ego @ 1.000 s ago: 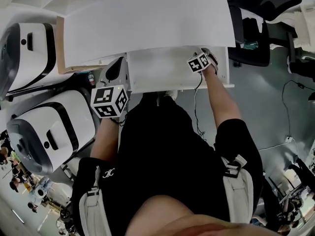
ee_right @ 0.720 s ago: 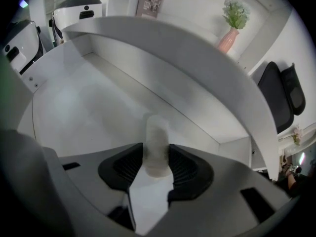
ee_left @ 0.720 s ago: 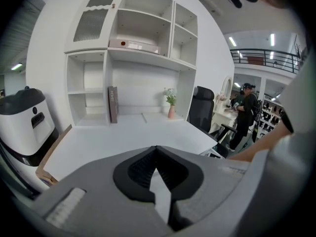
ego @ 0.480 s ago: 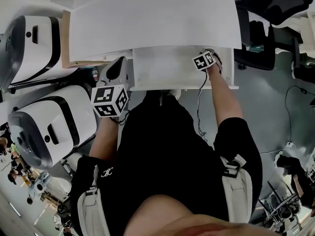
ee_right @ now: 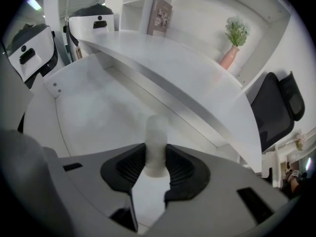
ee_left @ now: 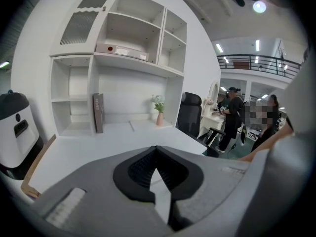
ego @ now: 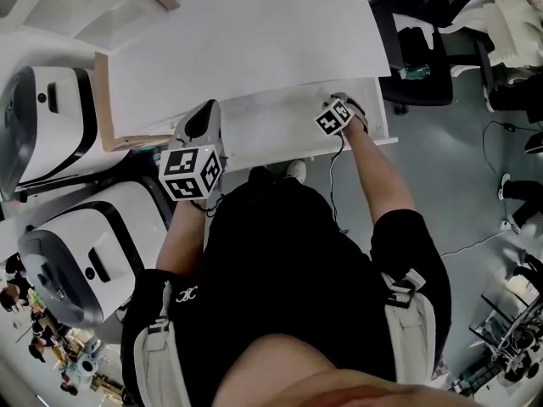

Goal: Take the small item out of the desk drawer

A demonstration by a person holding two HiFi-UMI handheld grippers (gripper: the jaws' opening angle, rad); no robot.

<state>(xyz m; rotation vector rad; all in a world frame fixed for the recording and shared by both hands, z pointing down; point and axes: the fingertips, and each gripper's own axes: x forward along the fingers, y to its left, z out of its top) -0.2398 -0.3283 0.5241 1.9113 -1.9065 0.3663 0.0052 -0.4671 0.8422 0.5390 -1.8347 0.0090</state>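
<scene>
The white desk drawer stands pulled out under the desk top. My right gripper is over the drawer's right end, pointing steeply down. In the right gripper view its jaws have just been closing, and the right gripper is shut on a small white cylindrical item that sticks out past the pads, above the drawer floor. My left gripper sits at the drawer's left front corner. The left gripper is shut with nothing between its pads and looks across the desk.
Two large white machines stand to the left of the desk. A black office chair is at the right. Shelves at the back of the desk hold a book and a plant in a pink vase.
My right gripper has shifted a little over the drawer's right end. The head view has swung somewhat. My left gripper stays by the drawer's left front corner.
</scene>
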